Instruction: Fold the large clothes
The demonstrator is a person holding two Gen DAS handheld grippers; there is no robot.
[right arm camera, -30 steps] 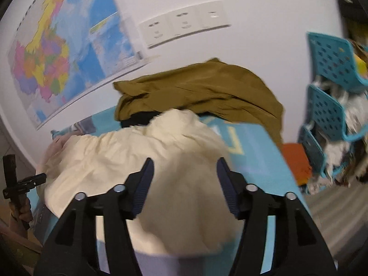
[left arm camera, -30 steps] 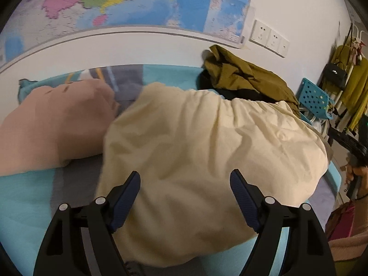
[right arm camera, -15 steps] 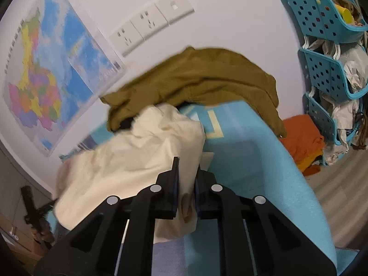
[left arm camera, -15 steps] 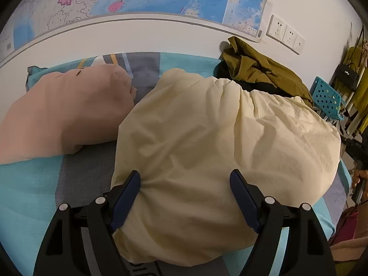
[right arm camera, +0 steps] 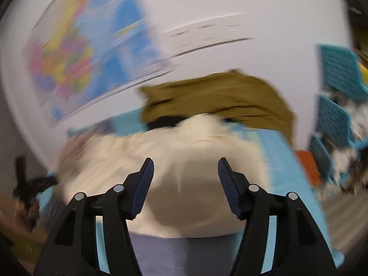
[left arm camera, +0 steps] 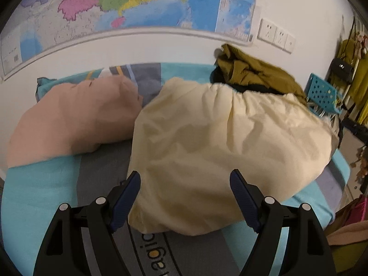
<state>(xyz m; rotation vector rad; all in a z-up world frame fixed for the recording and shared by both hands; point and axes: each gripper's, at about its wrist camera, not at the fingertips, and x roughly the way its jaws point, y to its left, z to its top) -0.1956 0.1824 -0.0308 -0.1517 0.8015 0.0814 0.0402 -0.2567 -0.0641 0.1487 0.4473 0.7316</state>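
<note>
A large cream garment lies folded in a bulky heap on the blue and grey bed cover. My left gripper hovers over its near edge, jaws wide apart, and holds nothing. In the blurred right wrist view the same cream garment fills the middle. My right gripper is over it with its jaws opening; the cloth lies beyond and below them, and the pads do not press on it.
A pink folded cloth lies left of the cream one. An olive garment is piled against the wall by the sockets. Blue baskets stand at the bed's right side. A wall map hangs behind.
The right gripper closed on the cream cloth's edge half a second ago, then let go and swung back over the heap. The left gripper has shifted slightly, still wide.
</note>
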